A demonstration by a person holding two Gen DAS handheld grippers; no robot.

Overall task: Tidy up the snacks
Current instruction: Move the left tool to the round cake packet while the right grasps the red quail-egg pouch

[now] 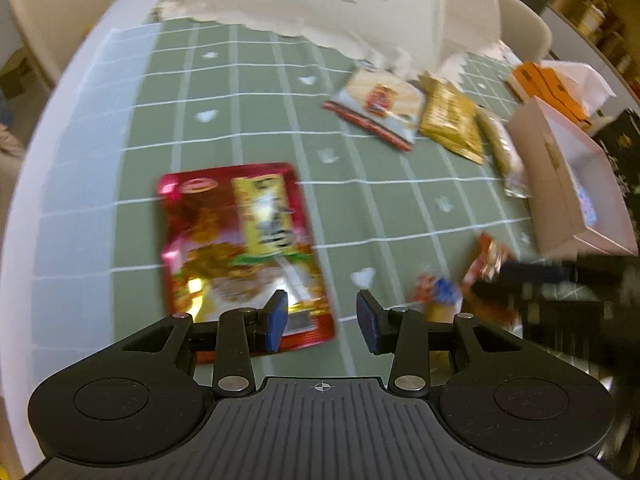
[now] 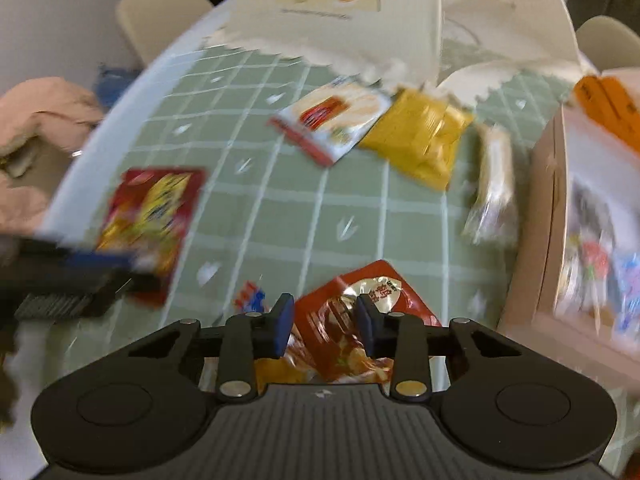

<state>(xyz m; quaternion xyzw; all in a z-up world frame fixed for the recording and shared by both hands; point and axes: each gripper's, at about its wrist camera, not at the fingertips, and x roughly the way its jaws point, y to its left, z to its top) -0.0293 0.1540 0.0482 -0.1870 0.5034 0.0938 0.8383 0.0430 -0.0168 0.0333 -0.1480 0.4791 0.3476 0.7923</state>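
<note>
A large red snack packet (image 1: 240, 248) lies flat on the green checked tablecloth (image 1: 360, 184); my left gripper (image 1: 322, 316) is open just above its near right corner. My right gripper (image 2: 325, 324) is open over a red-brown snack bag (image 2: 360, 304), its jaws apart on either side of the bag's top. The large red packet also shows in the right wrist view (image 2: 154, 216), with the left gripper's fingers (image 2: 100, 262) beside it. A white-and-red packet (image 2: 332, 120), a yellow packet (image 2: 420, 136) and a clear-wrapped long snack (image 2: 494, 188) lie farther back. Both views are blurred.
An open cardboard box (image 2: 560, 216) holding several packets stands at the right; it also shows in the left wrist view (image 1: 560, 184). An orange box (image 1: 548, 88) sits behind it. A small blue-and-orange wrapper (image 2: 252, 300) lies near the right gripper. A cream cloth (image 2: 340, 20) covers the table's far end. Chairs surround the table.
</note>
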